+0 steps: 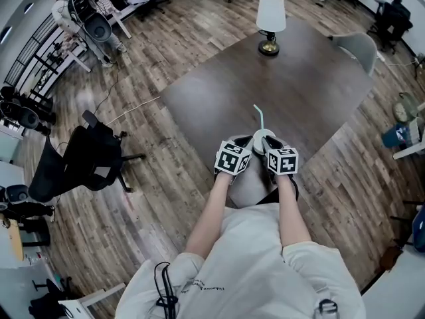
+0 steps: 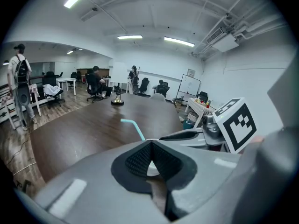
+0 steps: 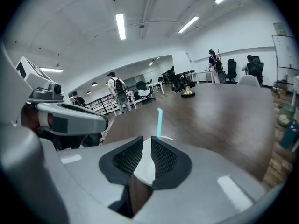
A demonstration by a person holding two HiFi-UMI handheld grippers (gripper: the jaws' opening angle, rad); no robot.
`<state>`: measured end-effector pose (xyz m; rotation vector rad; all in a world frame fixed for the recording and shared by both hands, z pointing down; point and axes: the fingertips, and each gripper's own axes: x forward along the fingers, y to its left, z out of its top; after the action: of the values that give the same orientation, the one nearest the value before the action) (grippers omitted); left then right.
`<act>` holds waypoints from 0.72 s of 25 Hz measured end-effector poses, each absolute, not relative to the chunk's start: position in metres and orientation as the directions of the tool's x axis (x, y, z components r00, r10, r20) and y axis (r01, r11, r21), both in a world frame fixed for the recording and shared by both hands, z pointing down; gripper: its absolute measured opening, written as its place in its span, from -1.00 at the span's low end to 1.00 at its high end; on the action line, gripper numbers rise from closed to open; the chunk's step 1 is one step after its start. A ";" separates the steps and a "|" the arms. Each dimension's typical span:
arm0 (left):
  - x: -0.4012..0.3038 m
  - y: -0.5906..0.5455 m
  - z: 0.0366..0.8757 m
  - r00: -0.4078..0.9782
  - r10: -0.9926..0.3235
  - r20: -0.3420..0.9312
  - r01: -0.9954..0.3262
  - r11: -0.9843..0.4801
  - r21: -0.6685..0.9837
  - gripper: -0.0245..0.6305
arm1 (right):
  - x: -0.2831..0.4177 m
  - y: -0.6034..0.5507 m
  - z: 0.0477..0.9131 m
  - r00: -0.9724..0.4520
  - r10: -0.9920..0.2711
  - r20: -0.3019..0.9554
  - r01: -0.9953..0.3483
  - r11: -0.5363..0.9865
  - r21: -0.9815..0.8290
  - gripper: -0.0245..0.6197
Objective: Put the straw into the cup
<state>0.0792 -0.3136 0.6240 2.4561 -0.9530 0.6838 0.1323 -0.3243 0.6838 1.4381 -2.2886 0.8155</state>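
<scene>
A white cup [image 1: 263,135] stands near the front corner of the dark table [image 1: 305,85], with a teal bent straw [image 1: 258,117] rising out of it. My left gripper [image 1: 250,143] and right gripper [image 1: 270,143] close in on the cup from either side. In the left gripper view the left gripper [image 2: 149,146] has its pads touching at the tips, and the straw [image 2: 133,126] shows just beyond. In the right gripper view the right gripper [image 3: 148,146] is shut on the cup's white wall [image 3: 145,169], and the straw [image 3: 160,122] stands upright behind the jaws.
A lamp [image 1: 270,18] with a white shade and brass base stands at the table's far end. A grey chair [image 1: 358,45] is at the far right corner and a black office chair [image 1: 86,158] sits on the floor to the left. People stand far across the room.
</scene>
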 end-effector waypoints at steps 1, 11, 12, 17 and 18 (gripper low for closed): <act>0.078 -0.312 0.625 0.645 -0.500 0.578 -0.706 -0.679 0.201 -0.93 | 0.132 -0.322 0.684 -0.441 -0.716 0.541 -0.897 0.328 -0.298 -0.68; 0.083 -0.295 0.631 0.658 -0.477 0.582 -0.689 -0.693 0.211 -0.93 | 0.139 -0.305 0.683 -0.420 -0.729 0.541 -0.906 0.301 -0.298 -0.70; 0.083 -0.293 0.632 0.660 -0.474 0.583 -0.687 -0.694 0.214 -0.93 | 0.139 -0.303 0.684 -0.419 -0.729 0.541 -0.906 0.300 -0.298 -0.70; 0.087 -0.283 0.634 0.666 -0.463 0.585 -0.680 -0.700 0.220 -0.93 | 0.146 -0.293 0.683 -0.409 -0.739 0.536 -0.910 0.284 -0.303 -0.70; 0.088 -0.282 0.634 0.666 -0.462 0.585 -0.679 -0.700 0.220 -0.93 | 0.147 -0.292 0.682 -0.407 -0.742 0.532 -0.910 0.280 -0.306 -0.71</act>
<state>0.0876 -0.2818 0.6339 2.4595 -0.8919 0.6985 0.1467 -0.2918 0.6820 1.5127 -2.2678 0.8381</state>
